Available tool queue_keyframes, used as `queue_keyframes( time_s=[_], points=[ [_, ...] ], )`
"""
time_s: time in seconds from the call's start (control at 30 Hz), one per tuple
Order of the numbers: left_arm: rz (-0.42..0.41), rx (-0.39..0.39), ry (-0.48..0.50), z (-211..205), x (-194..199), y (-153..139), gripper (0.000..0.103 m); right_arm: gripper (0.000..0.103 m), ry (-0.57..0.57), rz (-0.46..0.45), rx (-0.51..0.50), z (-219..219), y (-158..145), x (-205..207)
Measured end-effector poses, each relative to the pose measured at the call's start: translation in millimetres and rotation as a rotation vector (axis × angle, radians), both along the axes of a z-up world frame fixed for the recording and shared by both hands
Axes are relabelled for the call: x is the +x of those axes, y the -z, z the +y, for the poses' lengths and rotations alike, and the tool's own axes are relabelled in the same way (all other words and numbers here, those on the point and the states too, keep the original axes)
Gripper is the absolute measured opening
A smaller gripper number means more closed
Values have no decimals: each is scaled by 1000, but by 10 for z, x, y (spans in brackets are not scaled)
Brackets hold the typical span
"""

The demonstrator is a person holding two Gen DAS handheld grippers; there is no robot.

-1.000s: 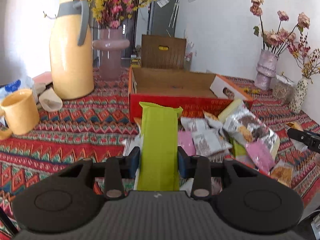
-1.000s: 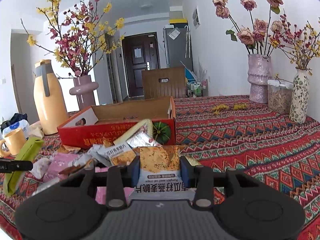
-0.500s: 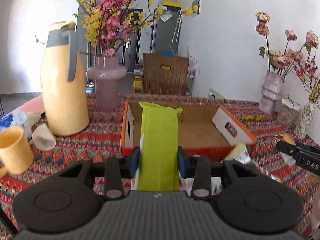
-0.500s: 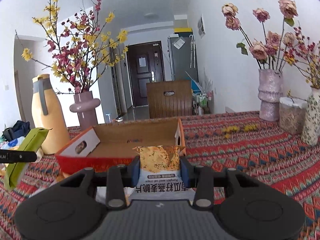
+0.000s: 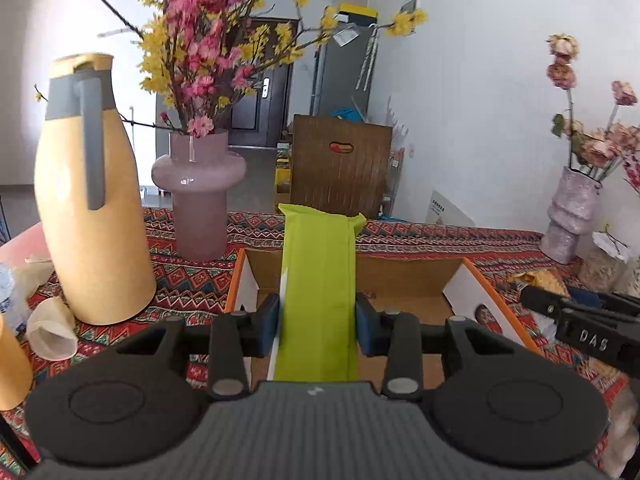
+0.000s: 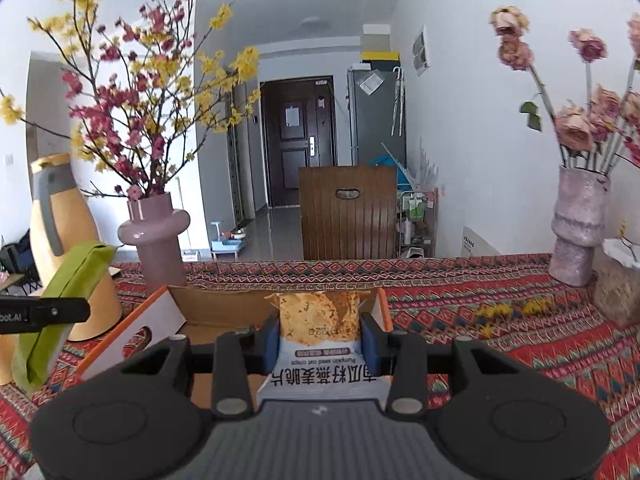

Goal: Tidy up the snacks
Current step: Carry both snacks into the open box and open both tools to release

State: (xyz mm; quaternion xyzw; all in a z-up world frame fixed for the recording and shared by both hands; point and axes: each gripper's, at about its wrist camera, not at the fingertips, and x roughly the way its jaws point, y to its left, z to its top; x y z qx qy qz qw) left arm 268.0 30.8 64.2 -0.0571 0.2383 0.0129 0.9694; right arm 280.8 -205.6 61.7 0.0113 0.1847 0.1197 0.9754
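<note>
With the left gripper (image 5: 318, 316) clamping the long green snack packet (image 5: 318, 280) and the right gripper (image 6: 320, 338) pinching the crisp packet (image 6: 316, 320), both over the cardboard box (image 5: 404, 280) at twelve o'clock, the green packet could catch the far wall and tip out.

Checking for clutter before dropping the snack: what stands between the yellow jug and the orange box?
In the left wrist view, only bare patterned tablecloth lies between the yellow jug and the orange box.

Yellow mug (image 5: 12, 364) cut off at left edge, green packet (image 5: 318, 300) hiding box (image 5: 404, 280) floor, flowers (image 5: 208, 52) blurred
</note>
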Motion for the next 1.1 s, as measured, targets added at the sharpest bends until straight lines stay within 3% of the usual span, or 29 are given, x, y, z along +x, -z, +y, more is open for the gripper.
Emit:
queue_keyframes(
  time_s=[0.27, 0.47, 0.6, 0.7, 0.73, 0.77, 0.8, 0.87, 0.93, 1.1],
  points=[
    [46, 4, -76, 89, 470, 268, 39, 39, 3, 105, -78, 240, 253, 535],
    [96, -1, -73, 142, 575, 482, 39, 40, 14, 124, -76, 204, 441, 630],
    [81, -20, -72, 168, 517, 483, 41, 40, -5, 139, -81, 239, 511, 662],
    [59, -44, -88, 201, 448, 446, 73, 41, -11, 147, -77, 248, 532, 657],
    [44, -45, -96, 203, 420, 428, 86, 44, -11, 148, -74, 246, 535, 649],
    [29, -42, -107, 206, 390, 406, 95, 53, -11, 148, -71, 240, 529, 638],
    [11, -43, -115, 208, 356, 381, 99, 60, -13, 144, -64, 233, 520, 619],
    [-17, -48, -126, 218, 291, 342, 103, 91, -16, 129, -48, 209, 498, 581],
    [-23, -53, -127, 218, 265, 316, 103, 102, -19, 106, -24, 168, 464, 531],
    [-36, -44, -126, 180, 208, 233, 103, 103, -13, 83, 25, 84, 399, 495]
  ],
)
